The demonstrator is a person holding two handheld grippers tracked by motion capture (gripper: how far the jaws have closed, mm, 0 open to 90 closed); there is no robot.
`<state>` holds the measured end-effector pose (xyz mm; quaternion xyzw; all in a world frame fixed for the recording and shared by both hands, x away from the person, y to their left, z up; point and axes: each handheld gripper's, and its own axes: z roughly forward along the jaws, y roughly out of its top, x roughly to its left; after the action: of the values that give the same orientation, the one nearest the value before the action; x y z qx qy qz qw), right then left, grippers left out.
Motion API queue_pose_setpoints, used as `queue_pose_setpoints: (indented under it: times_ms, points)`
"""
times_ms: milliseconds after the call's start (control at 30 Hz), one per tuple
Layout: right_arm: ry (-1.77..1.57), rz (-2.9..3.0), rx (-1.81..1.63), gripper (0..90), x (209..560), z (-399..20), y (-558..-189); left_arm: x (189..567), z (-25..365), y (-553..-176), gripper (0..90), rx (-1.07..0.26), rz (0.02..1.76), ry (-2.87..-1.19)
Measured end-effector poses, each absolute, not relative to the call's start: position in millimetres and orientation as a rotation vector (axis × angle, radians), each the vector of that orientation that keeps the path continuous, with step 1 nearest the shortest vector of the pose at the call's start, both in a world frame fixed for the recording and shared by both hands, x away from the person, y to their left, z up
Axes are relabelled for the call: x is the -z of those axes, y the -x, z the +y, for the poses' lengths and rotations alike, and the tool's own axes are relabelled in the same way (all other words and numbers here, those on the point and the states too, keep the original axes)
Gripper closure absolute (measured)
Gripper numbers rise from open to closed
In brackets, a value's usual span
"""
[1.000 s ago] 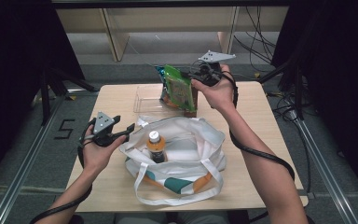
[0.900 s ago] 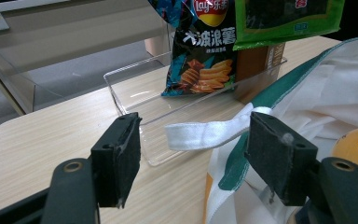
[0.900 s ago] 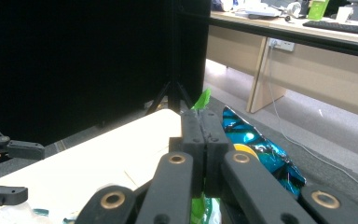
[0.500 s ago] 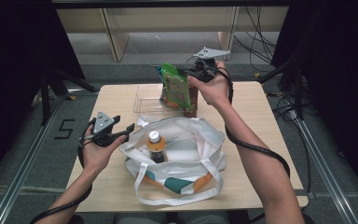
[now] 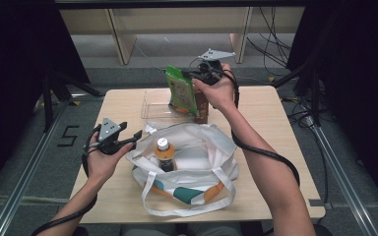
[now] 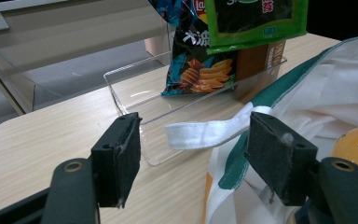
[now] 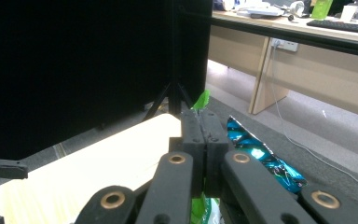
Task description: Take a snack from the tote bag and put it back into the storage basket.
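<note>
Clenching the green snack bag by its top, the right tool has carried it slightly leftward above the clear tray, nearing placement, while the left tool waits released beside the tote bag.

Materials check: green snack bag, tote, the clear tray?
Green snack bag: glossy printed plastic film, probably; it creases and catches light.
Tote: white woven fabric with flat webbing straps, matte, slumps softly.
Clear tray: rigid transparent plastic, likely acrylic; table grain shows through.
</note>
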<state>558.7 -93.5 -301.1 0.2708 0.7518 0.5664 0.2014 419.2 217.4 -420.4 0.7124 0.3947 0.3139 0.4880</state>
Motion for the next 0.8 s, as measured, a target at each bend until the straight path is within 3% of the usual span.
queue_pose_setpoints:
  times_ms: [800]
  points:
    - [-0.77, 2.126, -1.565, 90.0, 322.6, -63.4, -583.7, 421.0, 219.2, -418.4, 34.5, -0.762, 0.963, -1.733]
